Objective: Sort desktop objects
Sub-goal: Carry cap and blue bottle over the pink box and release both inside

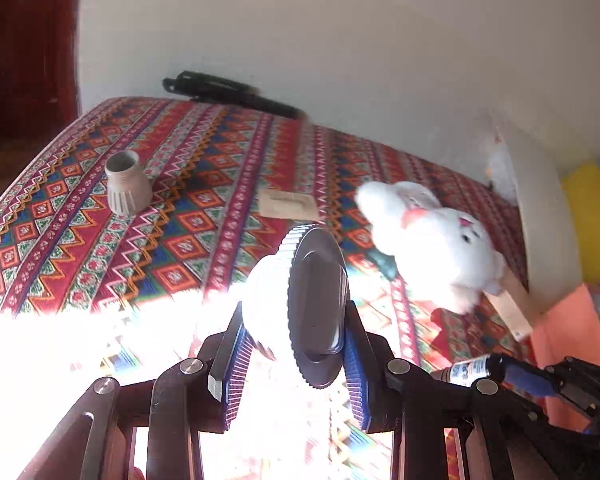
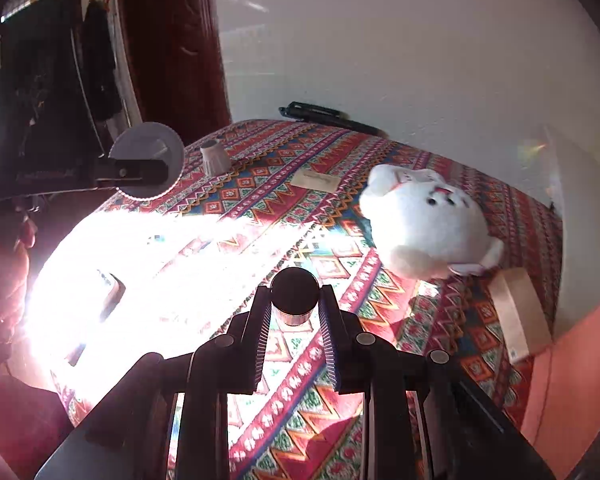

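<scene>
In the left wrist view my left gripper (image 1: 296,320) is shut on a round white container with a ribbed grey lid (image 1: 308,300), held above the patterned tablecloth (image 1: 188,216). My right gripper (image 2: 295,292) is shut on a small bottle with a dark round cap (image 2: 294,294), also off the cloth. The right wrist view shows the left gripper (image 2: 140,170) with the round container (image 2: 148,156) at the upper left. The left wrist view shows the small bottle (image 1: 470,372) at the lower right, with the right gripper behind it.
A white plush toy (image 2: 424,220) lies at the right. A beige ribbed cup (image 1: 126,190) stands at the far left, a tan card (image 1: 286,204) mid-table. A black folded object (image 1: 228,92) rests against the wall. A tan box (image 2: 518,312) and an orange box (image 2: 572,380) sit at the right edge. Sun glare washes out the near left.
</scene>
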`<state>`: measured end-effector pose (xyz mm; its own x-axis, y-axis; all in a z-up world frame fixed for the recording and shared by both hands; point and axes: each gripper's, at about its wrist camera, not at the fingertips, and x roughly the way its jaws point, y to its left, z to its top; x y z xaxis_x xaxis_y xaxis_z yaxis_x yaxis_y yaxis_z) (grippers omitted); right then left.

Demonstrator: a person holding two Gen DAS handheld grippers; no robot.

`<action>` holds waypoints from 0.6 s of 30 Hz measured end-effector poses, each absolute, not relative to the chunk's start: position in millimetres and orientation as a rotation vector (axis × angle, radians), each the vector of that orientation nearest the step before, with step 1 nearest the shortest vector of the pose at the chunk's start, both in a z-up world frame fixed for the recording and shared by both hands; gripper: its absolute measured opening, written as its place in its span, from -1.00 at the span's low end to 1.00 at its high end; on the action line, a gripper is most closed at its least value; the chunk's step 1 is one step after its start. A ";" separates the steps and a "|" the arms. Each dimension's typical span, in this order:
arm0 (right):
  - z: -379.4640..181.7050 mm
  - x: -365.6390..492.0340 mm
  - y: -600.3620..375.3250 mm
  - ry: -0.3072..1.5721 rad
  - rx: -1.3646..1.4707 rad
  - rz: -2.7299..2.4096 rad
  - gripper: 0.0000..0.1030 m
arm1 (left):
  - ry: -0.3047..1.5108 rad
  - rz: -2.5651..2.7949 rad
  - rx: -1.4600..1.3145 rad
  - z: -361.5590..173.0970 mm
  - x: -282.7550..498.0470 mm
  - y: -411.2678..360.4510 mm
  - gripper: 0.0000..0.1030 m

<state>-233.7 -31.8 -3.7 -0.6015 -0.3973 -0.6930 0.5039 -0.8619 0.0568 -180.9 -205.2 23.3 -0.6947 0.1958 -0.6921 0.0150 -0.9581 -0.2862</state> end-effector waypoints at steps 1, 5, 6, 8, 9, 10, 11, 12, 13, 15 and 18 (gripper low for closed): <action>4.4 -219.2 -18.6 0.182 0.991 -2.454 -0.50 | -0.409 2.759 -1.170 27.9 -169.0 -190.8 -0.32; 38.8 -167.7 31.3 0.096 0.871 -2.538 -0.50 | -0.342 2.715 -1.110 45.8 -128.8 -128.3 -0.32; 46.3 -157.0 43.3 0.083 0.846 -2.558 -0.50 | -0.320 2.698 -1.099 49.7 -121.9 -111.3 -0.32; 61.2 -136.8 67.0 0.054 0.804 -2.599 -0.50 | -0.275 2.662 -1.078 57.6 -108.8 -77.2 -0.32; 68.5 -127.2 78.9 0.044 0.784 -2.624 -0.50 | -0.253 2.644 -1.067 61.8 -104.6 -59.9 -0.32; 75.5 -117.8 90.9 0.032 0.764 -2.647 -0.50 | -0.232 2.625 -1.057 66.7 -101.4 -42.0 -0.32; 82.5 -109.0 103.9 0.018 0.744 -2.671 -0.50 | -0.210 2.605 -1.045 71.2 -99.1 -24.3 -0.32; 90.0 -101.0 117.7 0.008 0.724 -2.700 -0.50 | -0.189 2.586 -1.033 75.5 -96.8 -6.7 -0.32; 97.6 -93.2 131.6 0.000 0.704 -2.729 -0.50 | -0.166 2.568 -1.020 79.7 -94.1 10.6 -0.32; 112.8 -74.5 160.1 -0.017 0.662 -2.791 -0.50 | -0.120 2.530 -0.995 87.1 -89.0 44.5 -0.32; 128.6 -53.3 206.4 -0.075 0.613 -2.878 -0.50 | -0.059 2.470 -0.973 94.7 -83.4 93.3 -0.32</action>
<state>-53.3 206.4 128.6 -0.8945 -0.2030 -0.3983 0.1821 -0.9791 0.0902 -83.4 93.3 94.7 -0.6311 0.4500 -0.6318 -0.4194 -0.8832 -0.2101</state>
